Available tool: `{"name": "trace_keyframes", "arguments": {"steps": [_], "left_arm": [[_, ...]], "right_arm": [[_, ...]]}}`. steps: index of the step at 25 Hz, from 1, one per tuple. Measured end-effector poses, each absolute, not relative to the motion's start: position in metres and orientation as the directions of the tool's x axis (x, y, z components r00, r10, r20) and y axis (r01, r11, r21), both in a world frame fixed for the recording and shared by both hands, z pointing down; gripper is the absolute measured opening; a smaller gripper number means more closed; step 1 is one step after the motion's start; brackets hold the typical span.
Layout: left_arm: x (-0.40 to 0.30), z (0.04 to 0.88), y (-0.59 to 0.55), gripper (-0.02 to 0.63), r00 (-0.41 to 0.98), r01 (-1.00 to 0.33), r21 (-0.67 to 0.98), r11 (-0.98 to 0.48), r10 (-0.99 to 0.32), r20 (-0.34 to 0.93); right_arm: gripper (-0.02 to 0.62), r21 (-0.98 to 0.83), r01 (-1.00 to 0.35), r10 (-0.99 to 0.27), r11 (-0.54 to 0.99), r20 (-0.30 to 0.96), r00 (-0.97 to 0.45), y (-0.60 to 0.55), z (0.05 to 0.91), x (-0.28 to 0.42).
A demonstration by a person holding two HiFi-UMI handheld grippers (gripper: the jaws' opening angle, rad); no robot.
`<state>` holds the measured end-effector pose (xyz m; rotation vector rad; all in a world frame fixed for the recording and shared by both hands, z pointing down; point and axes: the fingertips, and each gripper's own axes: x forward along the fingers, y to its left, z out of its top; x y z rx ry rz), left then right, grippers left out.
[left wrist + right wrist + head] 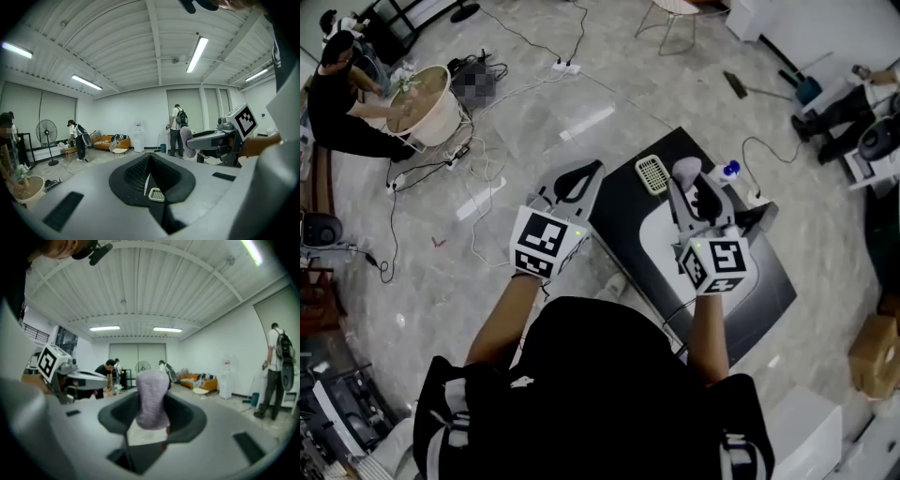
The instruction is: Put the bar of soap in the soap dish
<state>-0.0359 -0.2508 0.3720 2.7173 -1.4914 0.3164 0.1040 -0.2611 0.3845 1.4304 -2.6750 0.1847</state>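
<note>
**Soap in hand, dish not yet filled**

The bar of soap (151, 399), pale lilac, was gripped upright between the jaws of the right tool (694, 186), standing out past their tips. It was off the bench (630, 223) and not yet in the dish.

The soap dish (652, 174), a cream tray with a grid floor, lay bare on the dark bench, just ahead of the right tool and to its left, close to the soap but apart from it. In the left gripper view the same dish (156, 194) showed through the narrow slit ahead of that tool's jaws.

The left tool (594, 169) had its jaws drawn together on nothing and hung beside the bench edge, left of the dish.

By my reading, the pickup was done. What remained was the carry over the dish, the lowering, and the release. A small blue-capped bottle (730, 170) stood to the right of the right tool.
</note>
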Motion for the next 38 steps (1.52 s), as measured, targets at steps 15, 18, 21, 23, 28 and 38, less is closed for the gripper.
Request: {"name": "trace_keyframes", "arguments": {"steps": [15,18,21,23,28,38], "left_arm": [[-0.017,0.390,-0.297,0.025,0.512,-0.840,-0.068,-0.538,-0.828,0.227],[-0.017,0.399,-0.305,0.025,0.534,-0.826,-0.050,-0.561,-0.808,0.248],[-0.012,0.405,-0.318,0.025,0.568,-0.804,-0.030,-0.593,-0.783,0.254],[-0.009,0.408,-0.326,0.025,0.592,-0.787,-0.021,-0.617,-0.764,0.259],[-0.008,0.424,-0.353,0.025,0.635,-0.749,0.002,-0.662,-0.718,0.285],[-0.010,0.456,-0.391,0.025,0.706,-0.682,0.080,-0.727,-0.627,0.328]], "right_arm": [[0.204,-0.103,-0.833,-0.811,0.543,0.193,-0.552,-0.300,0.418,0.135],[0.204,-0.103,-0.847,-0.821,0.521,0.211,-0.531,-0.305,0.423,0.136],[0.204,-0.101,-0.865,-0.833,0.491,0.238,-0.500,-0.311,0.431,0.137],[0.204,-0.100,-0.876,-0.837,0.472,0.262,-0.481,-0.317,0.438,0.137],[0.202,-0.107,-0.891,-0.832,0.441,0.326,-0.450,-0.331,0.462,0.130],[0.202,-0.057,-0.905,-0.759,0.421,0.525,-0.386,-0.347,0.529,0.113]]}}
